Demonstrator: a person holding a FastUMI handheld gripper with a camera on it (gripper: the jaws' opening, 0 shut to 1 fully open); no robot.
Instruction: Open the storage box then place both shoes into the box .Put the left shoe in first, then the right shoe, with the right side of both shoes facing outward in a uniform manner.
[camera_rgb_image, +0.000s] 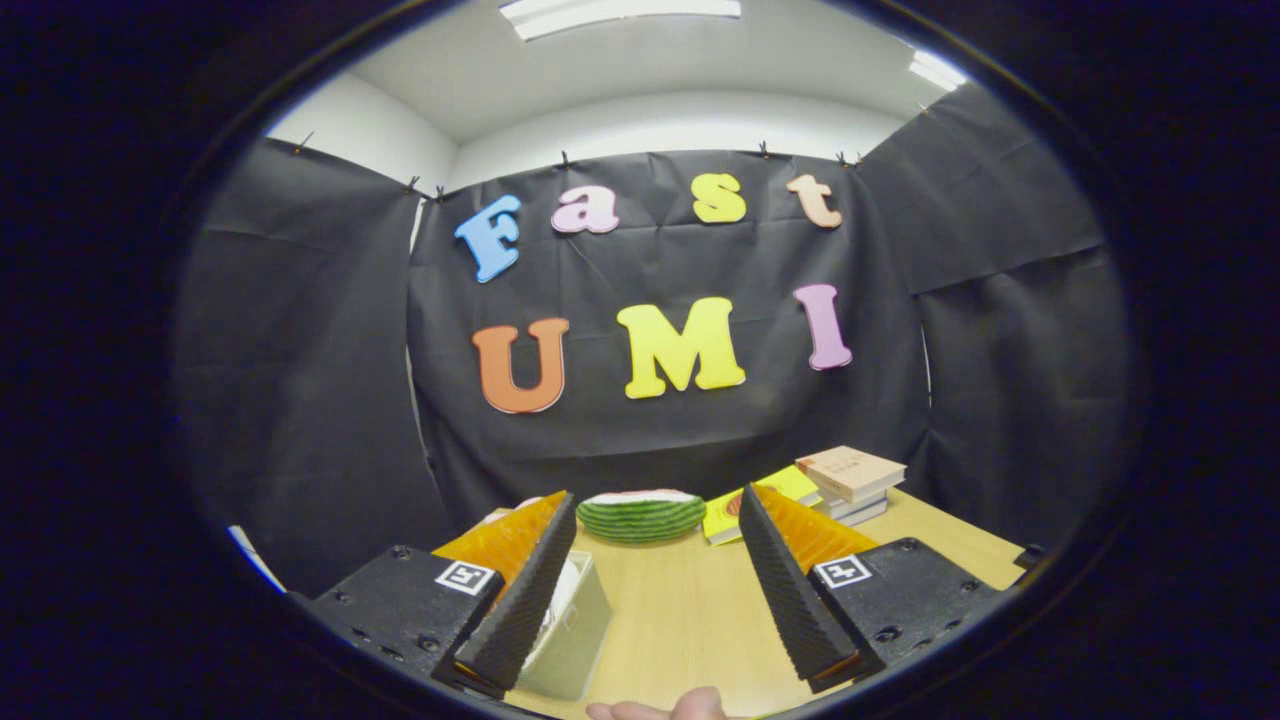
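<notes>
Storage box (572, 630) low on table (680, 600), tucked behind left finger (525, 580); lid state unclear. Gripper (655, 515) spread wide, holding nothing, prob. lined up for approach. Watermelon slice (641, 515), books (850, 478) beyond fingers. Fingertip (660, 708) at near edge.

A pale wooden bench (690, 610) carries it all, bare down its middle. At the far edge sits a striped green watermelon slice (641, 515), flat side up. Just beside that lies a yellow book (722, 518), and next to it a short stack of books (850, 483), tan cover on top. Nearer, to one side, stands a translucent storage box (572, 630), something white inside
</notes>
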